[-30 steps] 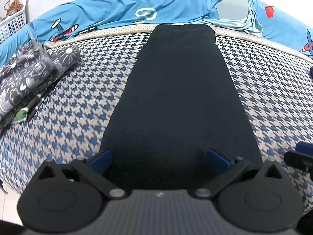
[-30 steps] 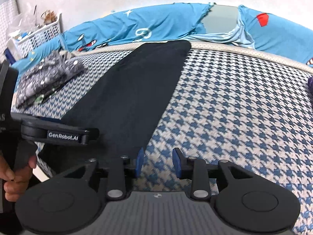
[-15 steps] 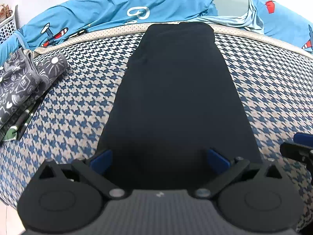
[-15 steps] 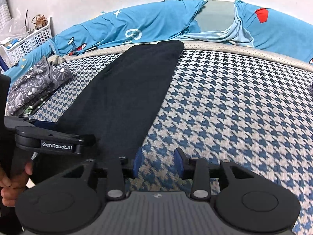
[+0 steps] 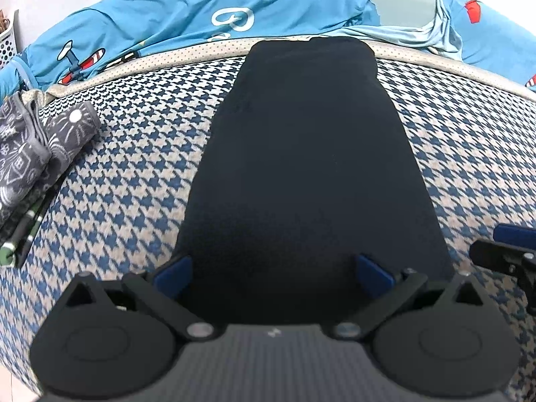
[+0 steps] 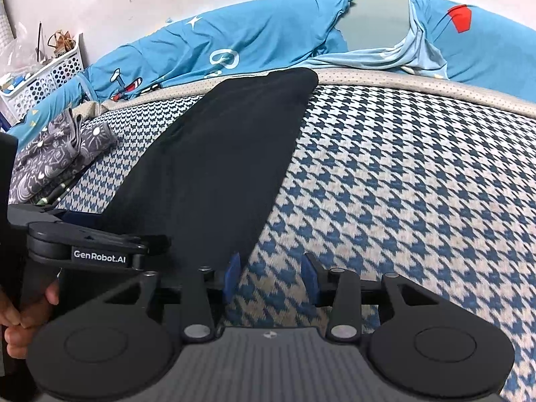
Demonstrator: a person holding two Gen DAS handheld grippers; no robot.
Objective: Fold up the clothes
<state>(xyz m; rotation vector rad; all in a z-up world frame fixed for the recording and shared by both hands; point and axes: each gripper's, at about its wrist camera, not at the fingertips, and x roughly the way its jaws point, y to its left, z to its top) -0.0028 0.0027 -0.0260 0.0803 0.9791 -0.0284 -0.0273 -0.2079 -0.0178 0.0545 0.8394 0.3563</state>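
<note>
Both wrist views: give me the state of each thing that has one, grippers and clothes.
Left gripper: open wide, over the near end of the garment.
Right gripper: open, at the garment's right edge.
Black garment: lying flat in a long strip.
Grey patterned clothes: lying in a pile at the left.

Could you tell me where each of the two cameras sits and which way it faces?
Left wrist: on the left claw, facing along the black garment; its open fingers straddle the near end.
Right wrist: on the right claw, open at the garment's right edge, facing the houndstooth cover; a hand shows.
Shared: garment, blue bedding, grey patterned clothes.
</note>
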